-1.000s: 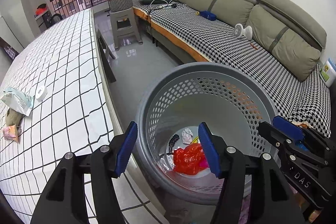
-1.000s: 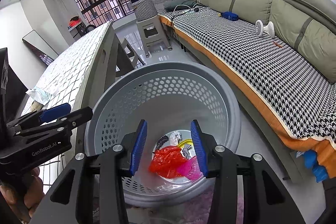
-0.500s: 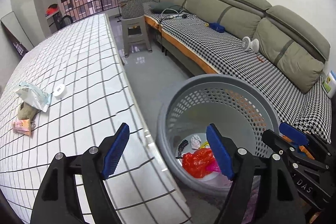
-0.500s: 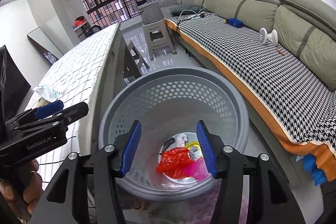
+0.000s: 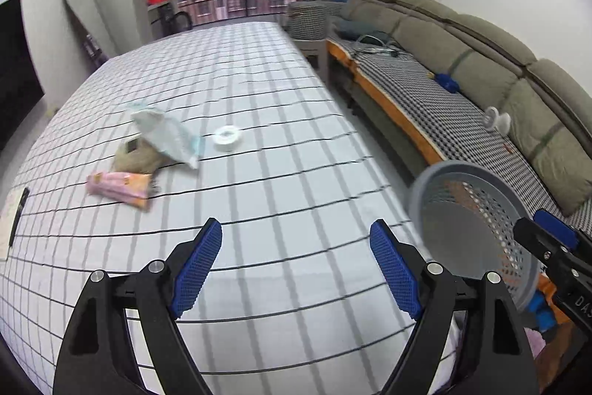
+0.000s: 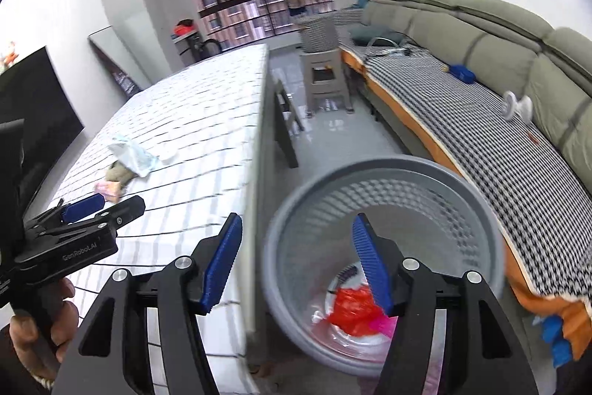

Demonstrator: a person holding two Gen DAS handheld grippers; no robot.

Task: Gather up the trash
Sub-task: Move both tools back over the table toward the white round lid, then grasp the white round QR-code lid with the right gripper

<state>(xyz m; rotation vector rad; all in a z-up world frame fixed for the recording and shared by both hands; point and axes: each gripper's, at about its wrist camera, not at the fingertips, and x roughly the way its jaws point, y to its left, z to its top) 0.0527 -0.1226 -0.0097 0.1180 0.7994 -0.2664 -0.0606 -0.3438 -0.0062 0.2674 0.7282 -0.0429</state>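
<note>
- Left wrist view: the left claw [image 5: 296,265] hovers above the checked counter [image 5: 259,91], its blue pads spread wide, gripping nothing.
- A pale crumpled bag [image 5: 166,136], brown wrapper [image 5: 135,158], pink packet [image 5: 118,189] and white tape roll [image 5: 227,137] lie mid-counter toward its left edge.
- Right wrist view: the right claw [image 6: 296,263] is spread too, over the grey basket [image 6: 481,210] standing on the floor beside the counter's right edge; red trash [image 6: 349,311] lies inside.

Your checked table [image 5: 281,195] carried a pale crumpled bag [image 5: 168,136] overlapping a brown pouch [image 5: 135,156], a pink wrapper [image 5: 118,189] just beside them, and a white tape roll [image 5: 227,137] nearby.
</note>
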